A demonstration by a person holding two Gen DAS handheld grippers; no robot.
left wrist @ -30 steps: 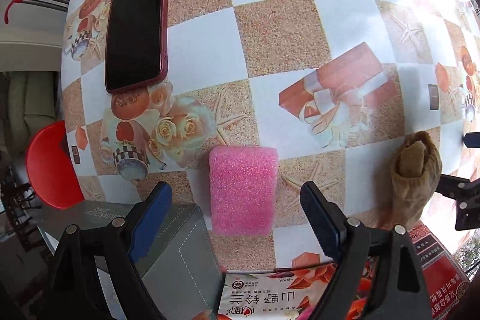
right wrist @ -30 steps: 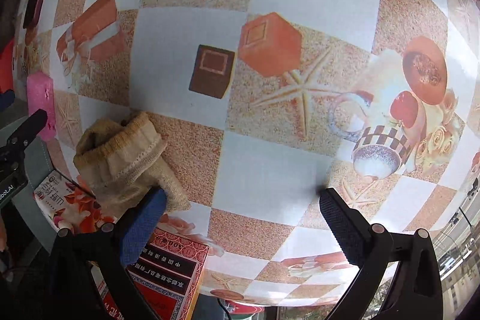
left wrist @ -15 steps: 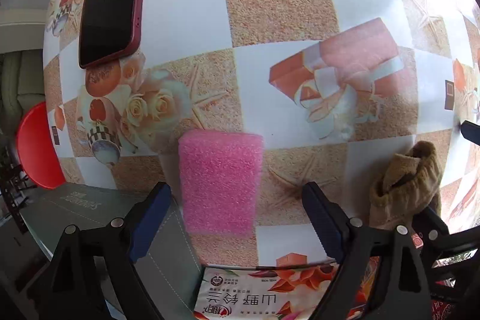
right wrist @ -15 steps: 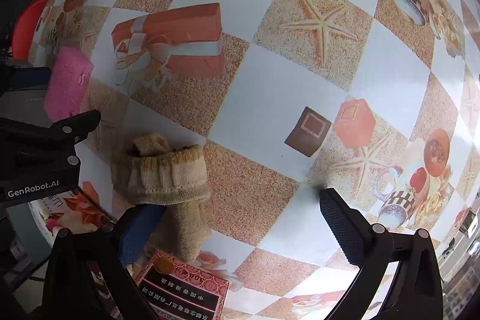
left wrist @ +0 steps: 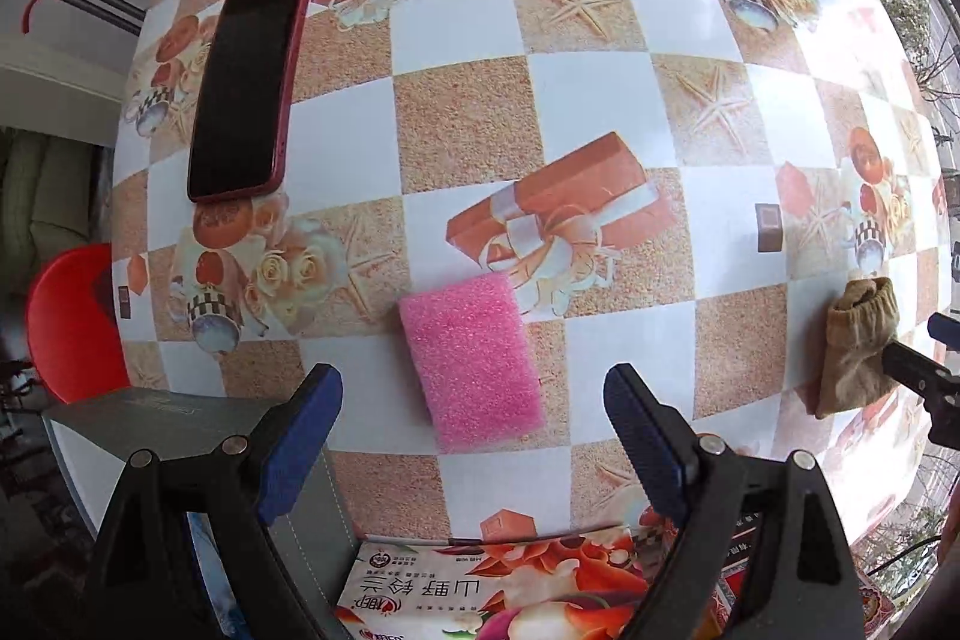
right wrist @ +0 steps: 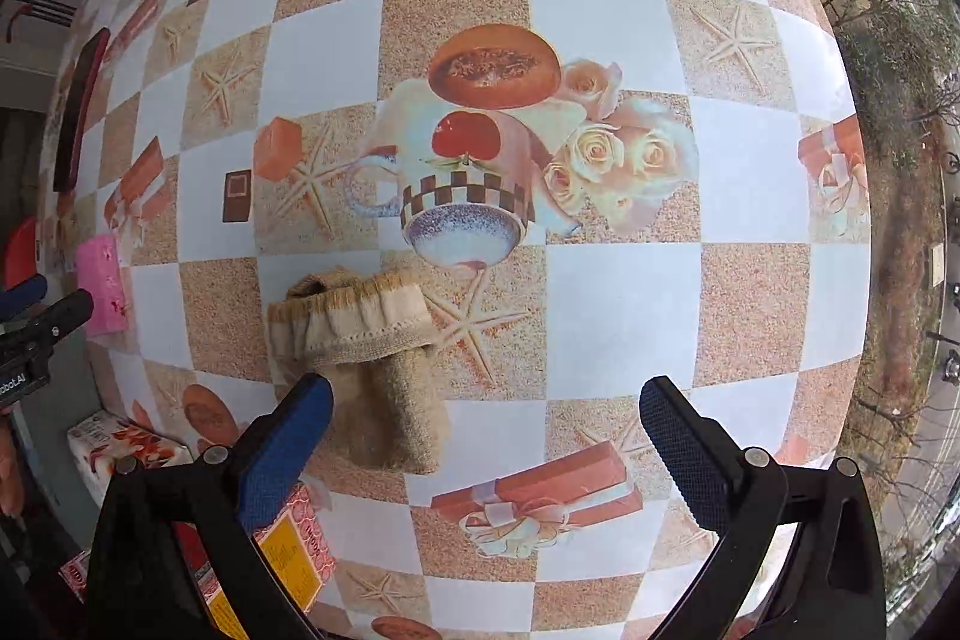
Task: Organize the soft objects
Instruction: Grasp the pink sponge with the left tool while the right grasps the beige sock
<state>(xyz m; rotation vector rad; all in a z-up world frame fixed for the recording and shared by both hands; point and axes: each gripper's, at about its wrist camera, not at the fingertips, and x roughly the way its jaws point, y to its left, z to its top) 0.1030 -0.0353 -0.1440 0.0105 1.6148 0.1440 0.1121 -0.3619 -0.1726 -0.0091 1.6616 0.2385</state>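
Note:
A pink foam sponge lies flat on the patterned tablecloth, partly between and beyond my left gripper's blue pads; the jaws stand wide open above it. The sponge also shows at the left edge of the right wrist view. A tan knitted sock lies crumpled on the cloth, just inside the left pad of my right gripper, whose jaws are open and hold nothing. That sock appears at the far right of the left wrist view.
A dark red phone lies face up at the far left. A tissue pack and a grey box sit at the near edge, with a red printed box beside them. A red stool stands off the table's left.
Both grippers rose and shifted, so more table shows. The right gripper swung right, bringing the sock toward its middle. The sponge now lies a little farther ahead of the left pads. Nothing was gripped.

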